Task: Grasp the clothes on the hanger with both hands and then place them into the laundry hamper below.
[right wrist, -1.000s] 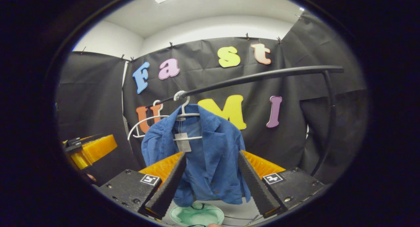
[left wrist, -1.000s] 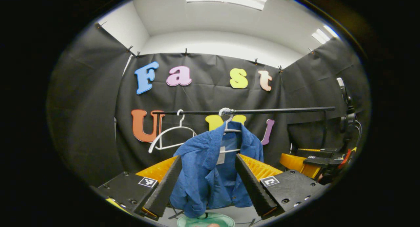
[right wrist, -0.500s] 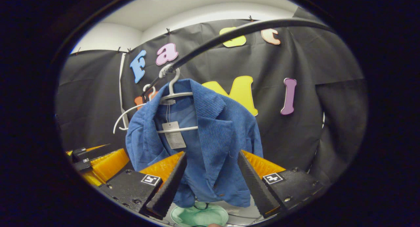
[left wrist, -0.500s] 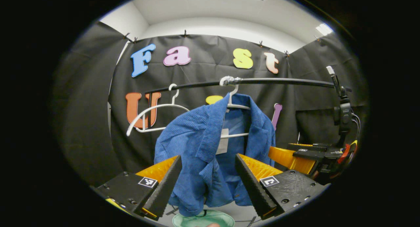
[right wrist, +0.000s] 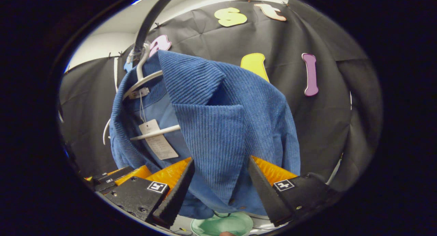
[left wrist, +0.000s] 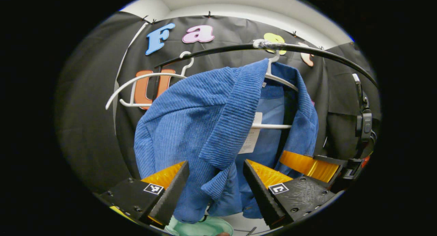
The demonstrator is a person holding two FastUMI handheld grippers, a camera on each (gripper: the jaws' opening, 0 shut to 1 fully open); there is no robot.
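Observation:
A blue corduroy jacket hangs on a white hanger from a black rail. In the left gripper view my left gripper is open, its fingers on either side of the jacket's front panel and lapel. My right gripper shows against the jacket's far edge. In the right gripper view my right gripper is open, with the other lapel of the jacket hanging between its fingers. The left gripper shows low at the left. A pale green hamper sits below the jacket, and its rim peeks out.
An empty white hanger hangs on the rail left of the jacket. A paper tag dangles inside the collar over the hanger's crossbar. Black cloth walls close in behind and at both sides.
Both grippers have moved forward to the jacket, which now looms much larger, with its front panels between the open fingers. The rail has risen in both views.

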